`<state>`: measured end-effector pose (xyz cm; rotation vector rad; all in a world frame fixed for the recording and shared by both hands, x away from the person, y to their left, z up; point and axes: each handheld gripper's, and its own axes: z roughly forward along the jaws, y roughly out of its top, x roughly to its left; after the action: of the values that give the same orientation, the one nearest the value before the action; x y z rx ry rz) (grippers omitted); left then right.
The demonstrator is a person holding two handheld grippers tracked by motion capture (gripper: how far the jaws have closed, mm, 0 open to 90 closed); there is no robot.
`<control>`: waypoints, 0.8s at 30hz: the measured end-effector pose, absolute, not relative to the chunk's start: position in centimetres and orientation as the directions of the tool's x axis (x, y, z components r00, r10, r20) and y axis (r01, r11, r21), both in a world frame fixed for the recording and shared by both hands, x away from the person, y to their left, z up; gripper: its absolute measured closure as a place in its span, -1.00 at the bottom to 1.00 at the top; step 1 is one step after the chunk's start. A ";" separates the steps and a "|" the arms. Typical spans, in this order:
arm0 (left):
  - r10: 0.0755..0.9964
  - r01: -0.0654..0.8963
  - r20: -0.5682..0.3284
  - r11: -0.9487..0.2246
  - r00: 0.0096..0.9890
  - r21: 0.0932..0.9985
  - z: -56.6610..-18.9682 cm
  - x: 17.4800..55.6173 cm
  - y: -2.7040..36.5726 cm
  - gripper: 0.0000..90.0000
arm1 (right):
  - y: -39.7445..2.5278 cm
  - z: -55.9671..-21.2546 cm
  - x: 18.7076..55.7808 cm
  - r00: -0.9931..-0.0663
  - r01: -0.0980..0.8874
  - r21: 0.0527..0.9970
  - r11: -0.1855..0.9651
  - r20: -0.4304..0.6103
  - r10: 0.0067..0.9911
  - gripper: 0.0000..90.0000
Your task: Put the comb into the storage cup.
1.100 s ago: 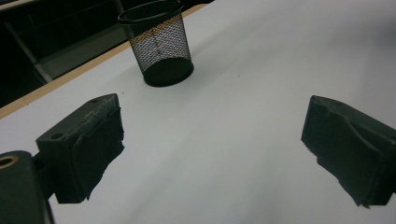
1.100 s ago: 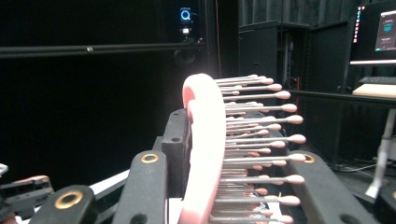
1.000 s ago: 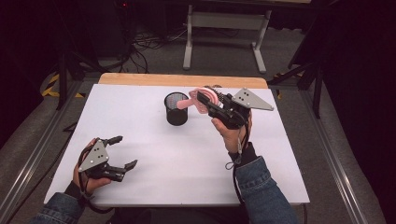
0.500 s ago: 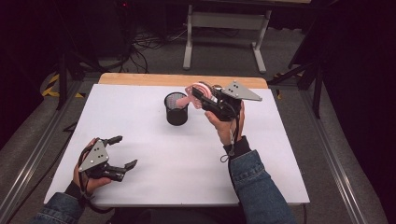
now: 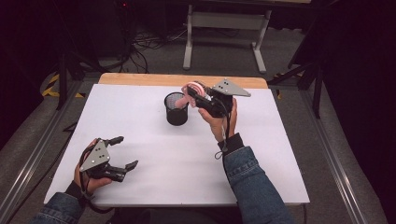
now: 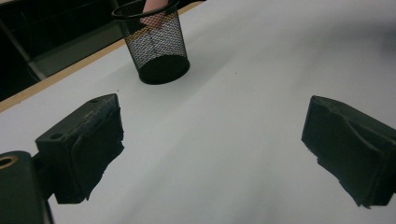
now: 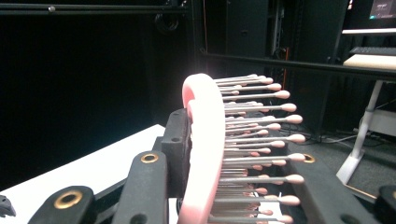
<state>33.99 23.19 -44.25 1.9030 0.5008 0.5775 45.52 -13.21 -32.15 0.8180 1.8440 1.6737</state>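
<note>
Right gripper [image 5: 198, 95] pinches pink hairbrush [image 7: 205, 140] just right of mesh cup [image 5: 176, 108] rim; left gripper [image 5: 120, 153] spread, idle, well apart

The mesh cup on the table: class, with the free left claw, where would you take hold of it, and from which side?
Grip the mesh cup by its rim, one jaw inside and one outside, coming down from above on its near left side. It stands upright with its mouth open, and the right claw holds the pink hairbrush by its far right rim. The left claw is open.
</note>
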 end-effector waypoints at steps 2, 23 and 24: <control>0.579 0.083 0.163 -0.374 0.799 0.924 -44.2 34.0 23.2 -0.86 | -12.8 -32.5 45.9 -0.686 0.110 0.992 0.067 0.027 0.728 0.43; 0.573 0.081 0.160 -0.371 0.804 0.925 -44.3 34.0 23.2 -0.85 | -11.0 -34.5 46.8 -0.688 0.167 0.982 0.084 0.055 0.723 0.42; 0.574 0.082 0.160 -0.372 0.803 0.925 -44.3 34.0 23.1 -0.85 | -11.0 -34.6 46.8 -0.688 0.167 0.982 0.086 0.054 0.724 0.42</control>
<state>33.99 23.15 -44.27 1.9022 0.4947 0.5656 46.80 -10.98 -34.59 0.8756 1.9195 1.6375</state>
